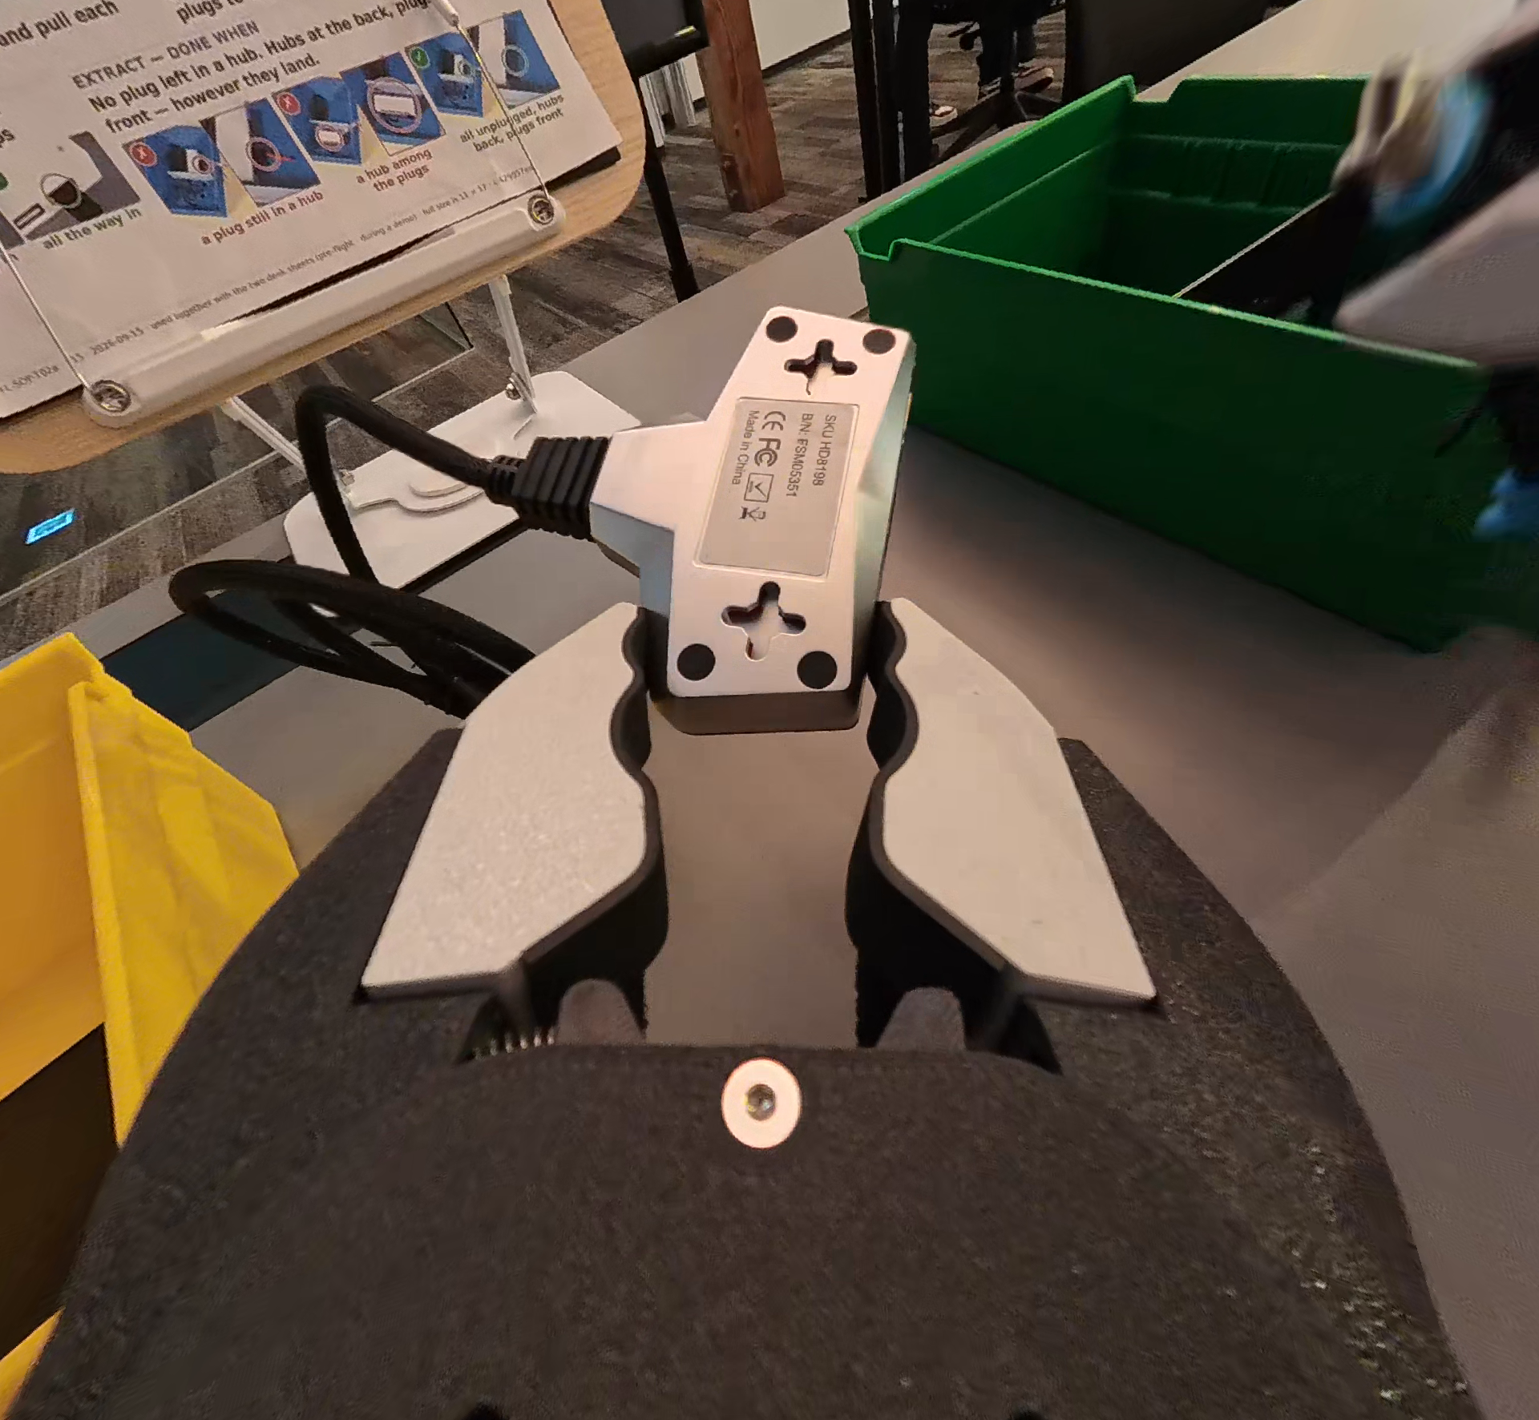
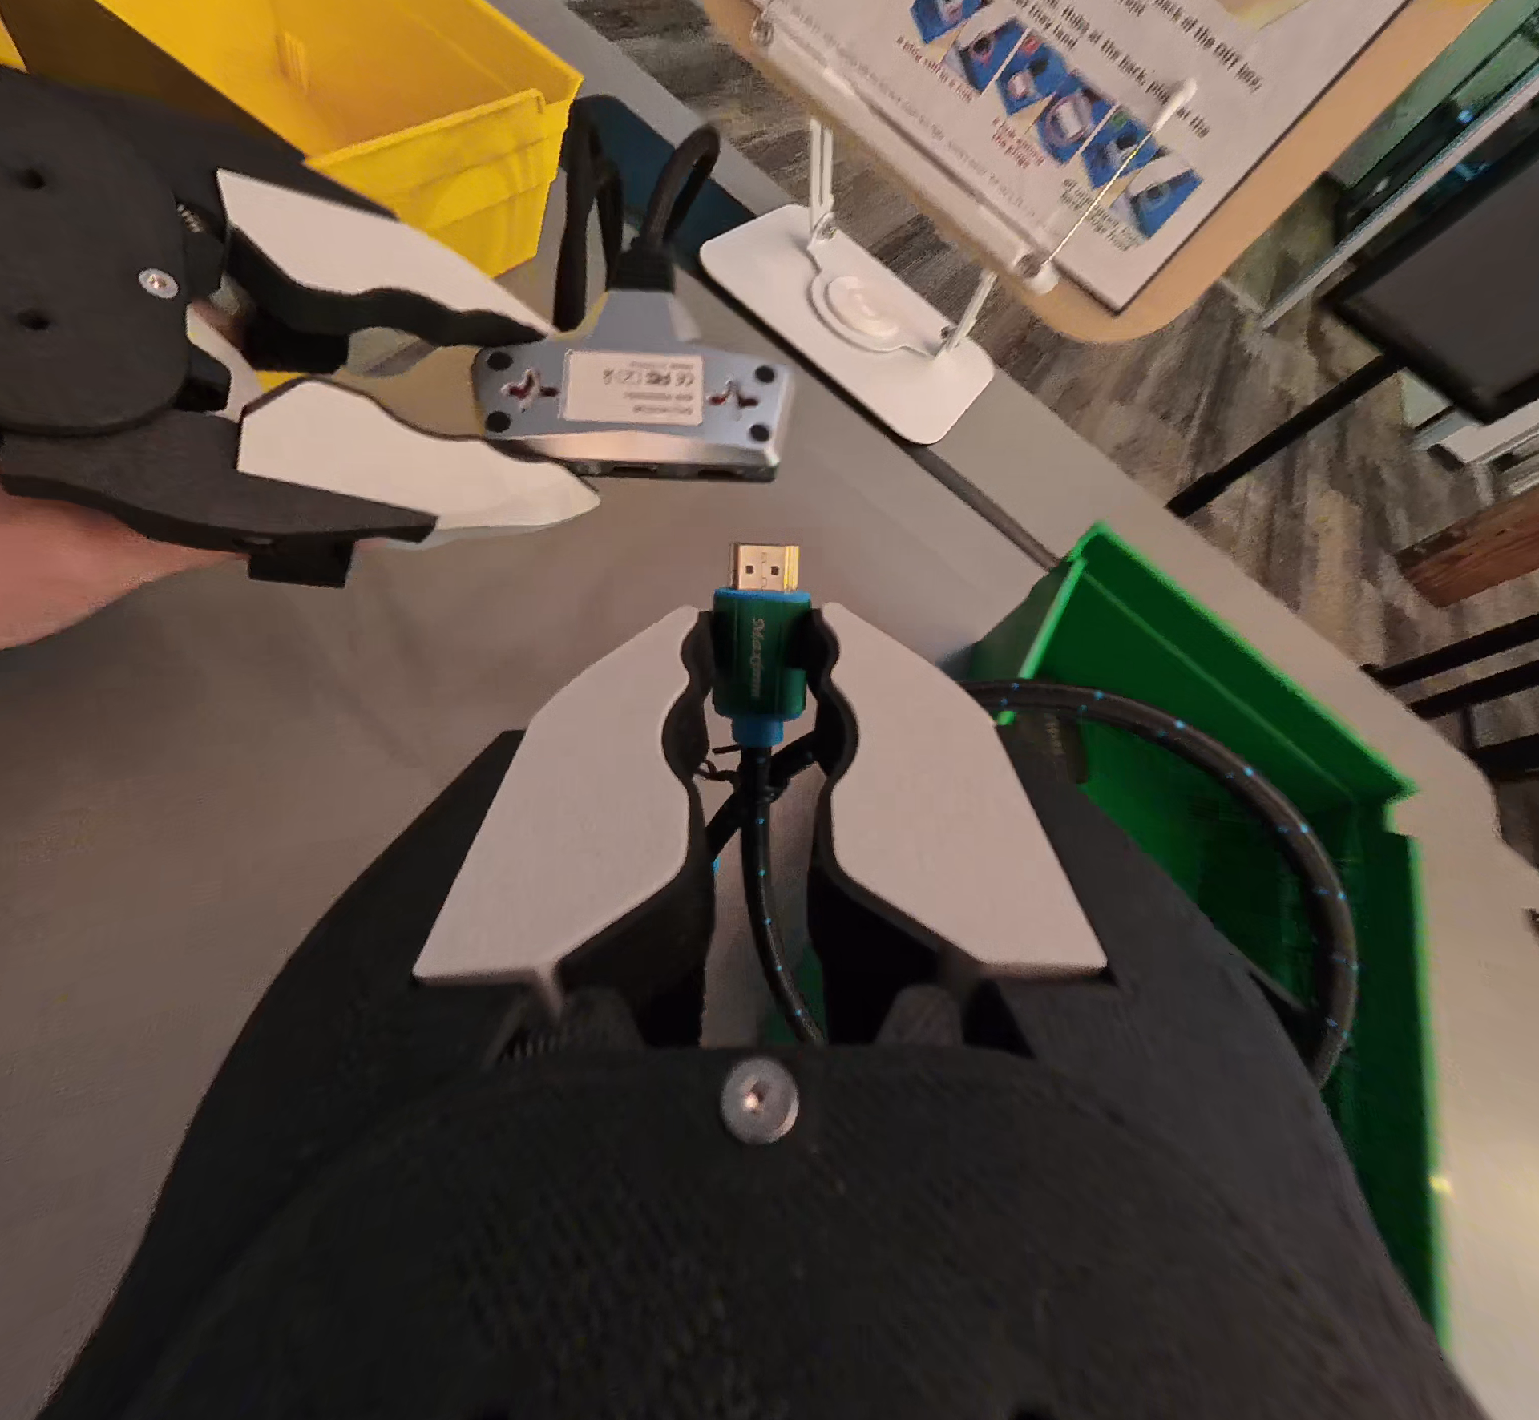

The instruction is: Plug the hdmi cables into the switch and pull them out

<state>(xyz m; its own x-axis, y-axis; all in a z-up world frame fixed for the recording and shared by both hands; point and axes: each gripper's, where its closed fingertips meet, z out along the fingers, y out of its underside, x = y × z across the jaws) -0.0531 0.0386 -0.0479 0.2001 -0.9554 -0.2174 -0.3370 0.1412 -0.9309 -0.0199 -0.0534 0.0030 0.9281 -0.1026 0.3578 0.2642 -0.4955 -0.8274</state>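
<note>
Left gripper (image 1: 762, 664): fingers clenched on one end of the silver switch (image 1: 770, 502), held above the grey counter (image 1: 1166, 714) with its labelled underside facing the left wrist camera. Black attached cable (image 1: 350, 456) exits the switch's side and loops down onto the counter beside the yellow bin (image 1: 125, 839).

In the right wrist view: left gripper (image 2: 566, 414) at upper left, switch (image 2: 633, 402) projecting from its fingertips, port edge turned toward the plug. Ports visible along that edge, all apparently unoccupied; detail too small to confirm.

Right gripper (image 2: 758, 631): fingers clenched on the green-and-blue body of the HDMI plug (image 2: 758, 664). Gold connector tip protrudes past the fingertips, aimed at the switch, near but apart from it. Braided black HDMI cable (image 2: 1249, 797) runs back between the fingers and arcs to the right over the green bin (image 2: 1166, 714).

Right gripper (image 1: 1432, 214) appears blurred at the right edge of the left wrist view, above the green bin (image 1: 1124, 381).

Instruction sheet on a white stand (image 2: 866, 314) at the counter's far edge; yellow bin (image 2: 375, 48) to the left of the stand.
</note>
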